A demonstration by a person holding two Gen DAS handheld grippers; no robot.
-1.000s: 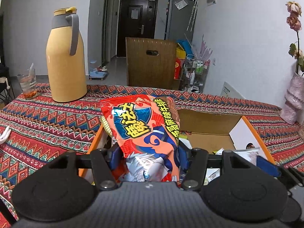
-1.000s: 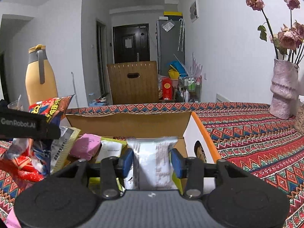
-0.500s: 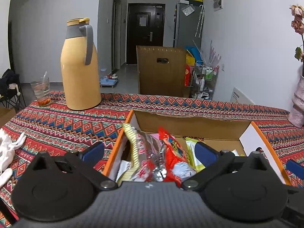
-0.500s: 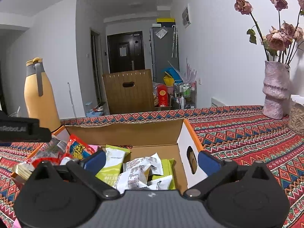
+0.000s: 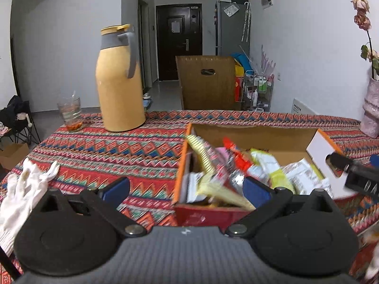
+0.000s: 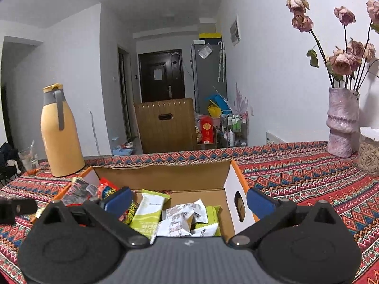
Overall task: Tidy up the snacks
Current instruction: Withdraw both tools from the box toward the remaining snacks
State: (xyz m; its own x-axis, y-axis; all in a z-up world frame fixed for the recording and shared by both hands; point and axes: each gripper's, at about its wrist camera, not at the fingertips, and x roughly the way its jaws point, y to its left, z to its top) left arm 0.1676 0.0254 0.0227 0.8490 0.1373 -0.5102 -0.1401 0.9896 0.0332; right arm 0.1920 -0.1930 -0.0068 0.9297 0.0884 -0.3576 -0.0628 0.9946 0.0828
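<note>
Cardboard formed the open box (image 6: 165,177) that sat on the bench (image 5: 118,151), and the snacks lay inside it: a green packet (image 6: 148,213) and crumpled white packets (image 6: 182,217) toward the right, a red packet (image 5: 236,156) and a yellow-edged one (image 5: 201,156) leaning at the left wall. The right gripper (image 6: 188,200) stood wide apart with nothing between its blue pads, poised just above the near edge of the box so that the green and white packets showed in the gap. The left gripper (image 5: 186,187) was equally wide and empty; its right pad overlapped the box's left end while its left pad hung over bare patterned cloth. The box's near wall stood between each gripper and the packets. A white glove (image 5: 23,189) lay on the cloth at the left. Farther back stood a yellow jug (image 5: 118,82) beside a glass (image 5: 69,111), and at the far right a pink vase (image 6: 342,123) of dried roses next to a jar (image 6: 369,151).
</note>
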